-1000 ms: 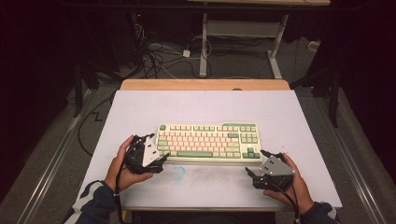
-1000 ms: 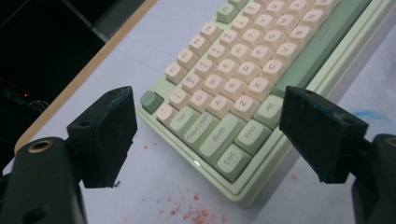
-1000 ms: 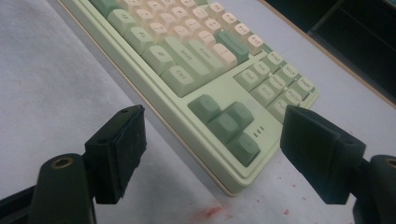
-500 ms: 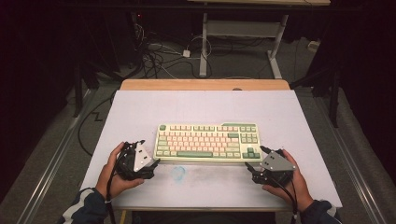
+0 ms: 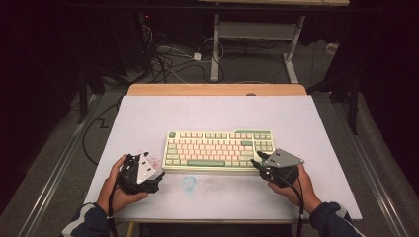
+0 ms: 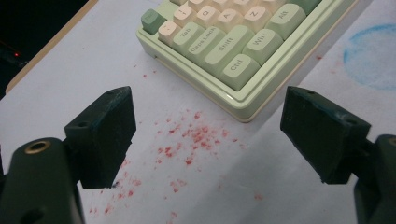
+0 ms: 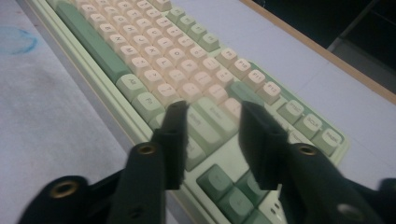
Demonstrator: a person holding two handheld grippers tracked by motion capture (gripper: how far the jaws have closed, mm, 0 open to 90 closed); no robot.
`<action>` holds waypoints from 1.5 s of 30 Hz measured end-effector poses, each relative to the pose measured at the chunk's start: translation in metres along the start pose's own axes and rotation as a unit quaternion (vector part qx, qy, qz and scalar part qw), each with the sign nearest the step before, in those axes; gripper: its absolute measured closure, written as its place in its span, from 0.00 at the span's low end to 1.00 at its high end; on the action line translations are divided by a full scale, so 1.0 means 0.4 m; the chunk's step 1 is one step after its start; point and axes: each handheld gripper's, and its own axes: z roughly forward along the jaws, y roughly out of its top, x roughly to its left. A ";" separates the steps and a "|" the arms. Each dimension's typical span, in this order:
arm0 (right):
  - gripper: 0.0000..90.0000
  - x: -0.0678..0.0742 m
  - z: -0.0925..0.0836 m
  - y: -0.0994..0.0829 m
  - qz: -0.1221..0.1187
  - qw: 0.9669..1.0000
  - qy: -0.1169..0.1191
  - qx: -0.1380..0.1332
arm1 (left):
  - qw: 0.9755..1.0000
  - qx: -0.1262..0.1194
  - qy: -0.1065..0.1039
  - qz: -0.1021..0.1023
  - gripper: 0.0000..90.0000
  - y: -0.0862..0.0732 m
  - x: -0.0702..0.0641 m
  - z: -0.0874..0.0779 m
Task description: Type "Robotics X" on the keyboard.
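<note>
Since the earlier frames the right claw [image 5: 258, 161] has come in over the keyboard's [image 5: 217, 149] near right corner, and the left claw [image 5: 148, 183] has drawn back off its left end.

Right claw's jaws have just been closing; they stand narrowly apart above the keys by the arrow cluster, nothing clamped between them, as the right gripper view [image 7: 209, 140] shows. Left claw's jaws are wide apart with nothing between them, hovering over red specks [image 6: 194, 140] on the counter [image 5: 217, 113], the keyboard's Ctrl corner [image 6: 240, 70] just ahead. The keyboard lies flat near the counter's front middle, between both hands, with a blue smudge [image 5: 188, 182] just in front of it.
</note>
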 end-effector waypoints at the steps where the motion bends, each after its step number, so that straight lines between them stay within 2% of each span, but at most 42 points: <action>1: 0.84 -0.001 0.008 0.007 -0.002 1.000 0.011 0.000 | 1.000 -0.001 -0.001 -0.001 0.19 0.001 0.000 0.000; 4: 0.93 0.000 0.040 0.032 -0.002 1.000 0.027 0.008 | 1.000 -0.002 0.000 -0.005 0.19 0.001 0.001 0.003; 7: 1.00 0.009 0.081 0.062 -0.011 0.999 0.038 0.019 | 1.000 0.008 0.000 -0.001 0.19 -0.007 -0.002 0.005; 14: 1.00 0.031 0.177 0.121 -0.025 0.998 0.053 0.036 | 1.000 0.015 -0.005 0.001 0.19 -0.013 -0.007 0.007; 18: 1.00 0.033 0.207 0.151 -0.028 0.997 0.059 0.034 | 1.000 0.019 -0.008 -0.001 0.19 -0.016 -0.007 0.008; 23: 1.00 0.033 0.243 0.172 -0.027 0.997 0.054 0.043 | 1.000 0.024 -0.010 0.002 0.19 -0.020 -0.009 0.011; 34: 1.00 0.045 0.276 0.178 -0.034 0.996 0.058 0.058 | 0.999 0.030 -0.013 0.004 0.19 -0.024 -0.013 0.012; 38: 1.00 0.051 0.289 0.173 -0.039 0.995 0.059 0.076 | 0.999 0.033 -0.013 0.006 0.19 -0.026 -0.012 0.013; 41: 1.00 0.054 0.290 0.174 -0.047 0.994 0.058 0.079 | 0.999 0.035 -0.012 0.005 0.19 -0.027 -0.011 0.014; 45: 1.00 0.055 0.285 0.174 -0.041 0.995 0.061 0.071 | 0.999 0.034 -0.013 0.007 0.19 -0.026 -0.012 0.013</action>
